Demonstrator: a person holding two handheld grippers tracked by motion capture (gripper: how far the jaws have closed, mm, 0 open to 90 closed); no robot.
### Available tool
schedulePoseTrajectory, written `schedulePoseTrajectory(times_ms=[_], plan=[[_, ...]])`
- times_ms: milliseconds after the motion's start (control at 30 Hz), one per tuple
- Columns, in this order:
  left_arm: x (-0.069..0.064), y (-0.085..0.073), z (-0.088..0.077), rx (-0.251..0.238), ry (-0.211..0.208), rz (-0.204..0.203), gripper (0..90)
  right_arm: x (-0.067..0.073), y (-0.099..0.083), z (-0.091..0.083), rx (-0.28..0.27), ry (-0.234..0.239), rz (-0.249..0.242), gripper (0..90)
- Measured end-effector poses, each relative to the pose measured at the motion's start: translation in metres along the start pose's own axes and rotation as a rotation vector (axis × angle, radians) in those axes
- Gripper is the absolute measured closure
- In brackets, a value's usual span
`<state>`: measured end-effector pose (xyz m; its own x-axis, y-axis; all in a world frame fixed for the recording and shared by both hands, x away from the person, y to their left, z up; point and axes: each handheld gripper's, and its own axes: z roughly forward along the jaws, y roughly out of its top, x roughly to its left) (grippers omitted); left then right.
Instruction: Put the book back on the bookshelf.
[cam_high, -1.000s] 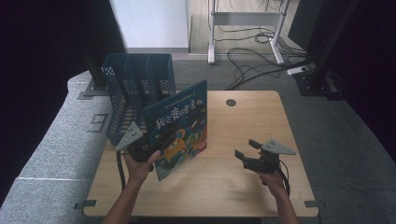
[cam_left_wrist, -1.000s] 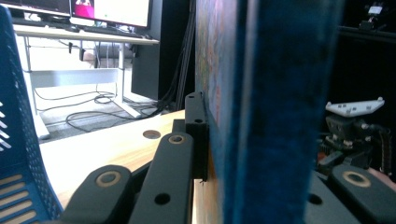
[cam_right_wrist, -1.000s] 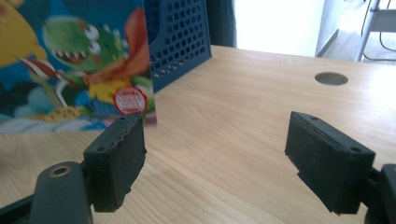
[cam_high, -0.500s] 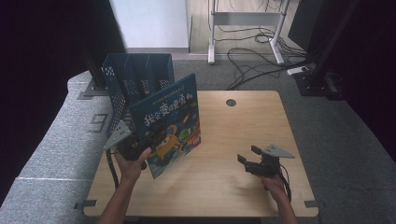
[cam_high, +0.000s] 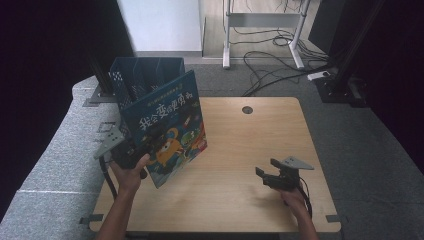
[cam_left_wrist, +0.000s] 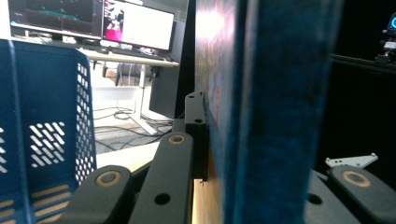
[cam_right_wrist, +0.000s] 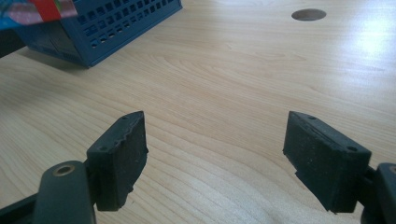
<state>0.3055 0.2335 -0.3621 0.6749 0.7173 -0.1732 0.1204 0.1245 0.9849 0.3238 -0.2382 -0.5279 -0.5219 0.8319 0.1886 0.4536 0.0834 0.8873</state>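
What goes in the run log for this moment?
left gripper: shut on book, lifted by blue basket | right gripper: open, empty, low over table

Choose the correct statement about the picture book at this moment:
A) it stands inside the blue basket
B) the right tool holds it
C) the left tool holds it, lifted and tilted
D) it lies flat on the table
C: the left tool clamps the picture book, raised and tilted before the blue basket.
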Motion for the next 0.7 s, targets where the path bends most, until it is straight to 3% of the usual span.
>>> schedulePoseTrajectory(times_ms=[167, 367, 700], plan=[[0.004, 0.007, -0.004, -0.011, 0.013, 0.0, 82.7, -0.001, -0.001, -0.001, 0.005, 0.002, 0.005, 21.0], [0.004, 0.016, -0.009, -0.014, 0.032, 0.029, 82.6, -0.004, -0.004, 0.0, 0.011, -0.006, 0.016, 21.1], [0.01, 0.024, -0.019, -0.032, 0.057, 0.027, 82.7, -0.004, -0.006, 0.002, 0.033, -0.008, 0.017, 21.0]])
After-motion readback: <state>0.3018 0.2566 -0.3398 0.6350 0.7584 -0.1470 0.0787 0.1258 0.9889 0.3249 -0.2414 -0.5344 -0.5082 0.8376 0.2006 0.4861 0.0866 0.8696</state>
